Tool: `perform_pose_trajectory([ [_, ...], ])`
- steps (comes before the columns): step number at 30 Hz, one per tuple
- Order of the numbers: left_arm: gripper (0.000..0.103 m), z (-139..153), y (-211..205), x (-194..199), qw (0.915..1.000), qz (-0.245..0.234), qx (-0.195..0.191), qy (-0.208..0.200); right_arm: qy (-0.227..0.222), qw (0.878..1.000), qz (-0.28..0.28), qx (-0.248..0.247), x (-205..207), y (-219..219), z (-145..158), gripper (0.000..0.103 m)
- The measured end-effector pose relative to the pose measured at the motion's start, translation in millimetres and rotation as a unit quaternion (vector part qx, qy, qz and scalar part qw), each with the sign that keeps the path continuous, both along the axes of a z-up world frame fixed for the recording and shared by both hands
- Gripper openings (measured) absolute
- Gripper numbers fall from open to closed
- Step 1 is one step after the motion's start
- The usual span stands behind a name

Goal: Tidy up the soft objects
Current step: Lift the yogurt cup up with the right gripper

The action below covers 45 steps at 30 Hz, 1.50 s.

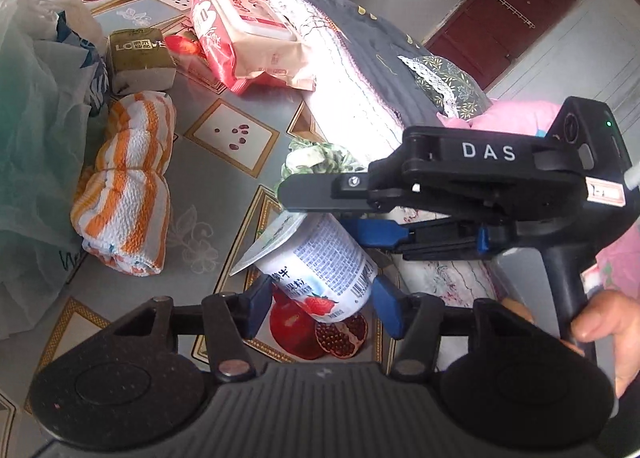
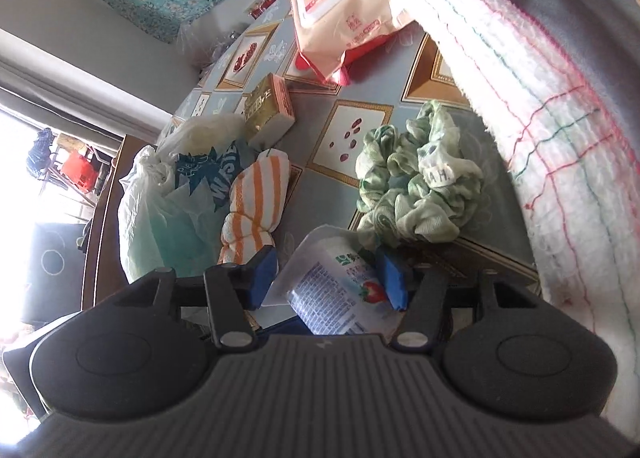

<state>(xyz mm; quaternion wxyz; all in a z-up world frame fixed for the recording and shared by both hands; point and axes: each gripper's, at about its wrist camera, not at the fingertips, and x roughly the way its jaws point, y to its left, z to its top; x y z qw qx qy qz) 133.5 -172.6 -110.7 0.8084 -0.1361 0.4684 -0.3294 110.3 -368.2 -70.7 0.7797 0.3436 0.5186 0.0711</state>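
A strawberry yogurt cup (image 1: 328, 270) with a half-peeled foil lid lies tilted between the blue pads of my left gripper (image 1: 324, 294), which is shut on its sides. My right gripper (image 1: 316, 213) reaches in from the right, and its fingers straddle the cup's top end. In the right wrist view the cup (image 2: 340, 294) sits between the fingers of my right gripper (image 2: 326, 278), which is open, with a gap at the left pad. An orange-striped towel roll (image 1: 128, 181) (image 2: 256, 201) lies to the left. A green crumpled cloth (image 2: 416, 185) (image 1: 316, 161) lies just beyond the cup.
The patterned table (image 1: 232, 137) also holds a wet-wipes pack (image 1: 248, 29), an olive tissue pack (image 1: 140, 57) and plastic bags (image 1: 36, 137) at the left. A folded white and grey quilt (image 1: 360, 89) fills the right side. A hand (image 1: 612, 334) holds the right gripper's handle.
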Motion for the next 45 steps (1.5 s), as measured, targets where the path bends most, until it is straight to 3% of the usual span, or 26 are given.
perform_pose_trajectory([
  [2,0.057,1.4,-1.2,-0.6,0.9999,0.002,0.004,-0.010,-0.009,1.000,0.002,-0.004,-2.0,1.8,2.1,0.054],
  [5,0.054,15.9,-2.0,-12.2,0.9958,0.011,0.044,-0.080,-0.041,0.999,0.011,0.012,-8.2,2.1,9.7,0.048],
  [8,0.051,36.6,2.1,-23.4,0.9856,0.006,0.058,-0.159,-0.082,0.995,0.026,0.056,-15.7,3.8,18.8,0.039],
  [12,0.052,42.2,-6.0,-37.6,0.9692,-0.018,0.098,-0.225,-0.106,0.993,0.043,0.032,-25.9,14.9,25.2,0.037],
  [14,0.050,36.0,-9.7,-42.3,0.9670,-0.029,0.118,-0.224,-0.100,0.994,0.036,0.029,-30.4,14.0,24.0,0.037],
  [18,0.051,26.2,-4.7,-39.9,0.9754,-0.014,0.119,-0.185,-0.089,0.995,-0.007,0.044,-36.9,-4.1,22.6,0.039],
  [25,0.060,17.8,14.2,1.6,0.9967,0.028,0.051,-0.057,-0.008,0.993,-0.055,0.107,-11.9,-20.8,-6.8,0.041],
  [27,0.063,12.0,14.7,14.2,0.9989,0.031,0.031,-0.019,0.019,0.992,-0.059,0.111,-3.4,-17.8,-17.1,0.048],
  [31,0.061,6.6,12.6,25.2,0.9993,0.033,0.014,0.006,0.033,0.990,-0.067,0.119,6.1,-12.8,-27.4,0.055],
  [36,0.061,10.2,3.6,21.4,0.9986,0.028,0.036,-0.026,0.034,0.987,-0.077,0.137,8.8,-13.6,-34.0,0.057],
  [40,0.059,15.4,0.0,13.7,0.9960,0.018,0.054,-0.068,0.011,0.988,-0.068,0.140,5.3,-13.9,-31.7,0.055],
  [45,0.052,26.6,-7.1,-6.8,0.9799,-0.002,0.108,-0.168,-0.030,0.987,-0.048,0.153,-4.5,-11.6,-25.4,0.051],
])
